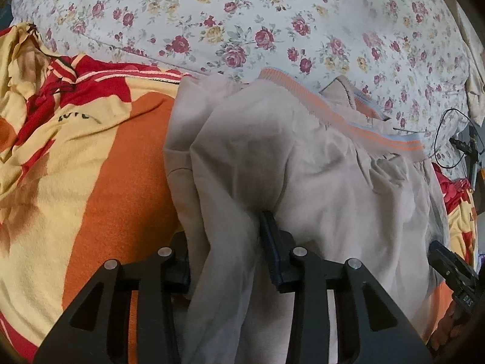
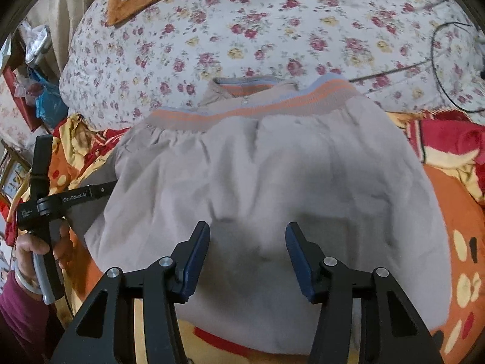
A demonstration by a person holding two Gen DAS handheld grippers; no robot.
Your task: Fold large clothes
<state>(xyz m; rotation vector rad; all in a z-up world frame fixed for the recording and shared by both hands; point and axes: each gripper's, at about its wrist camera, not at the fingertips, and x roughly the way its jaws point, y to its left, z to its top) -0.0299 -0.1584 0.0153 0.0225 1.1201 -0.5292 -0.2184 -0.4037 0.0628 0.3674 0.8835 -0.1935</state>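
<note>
Beige fabric fills the middle of both views: a large jacket (image 2: 263,188) with a ribbed hem in orange and pale blue stripes lies spread on the bed, on top of an orange, yellow and red blanket (image 1: 91,157). Behind it is a white quilt (image 1: 242,15) printed with red and yellow roses. The striped hem is on the far side of the garment, near the quilt.

A fold of the jacket runs between the fingers of the left gripper (image 1: 224,261); the cloth hides most of one finger, and I cannot tell if the pads press on it or only stand around it.

The right gripper (image 2: 247,257) hangs above the near part of the jacket with its jaws apart at a middle width, and nothing is between them; only flat cloth is seen below.

At the left edge of the right wrist view, a hand (image 2: 39,251) in a dark red sleeve holds the handle of the other gripper. A thin black cable (image 2: 436,48) lies on the quilt at the far right.
</note>
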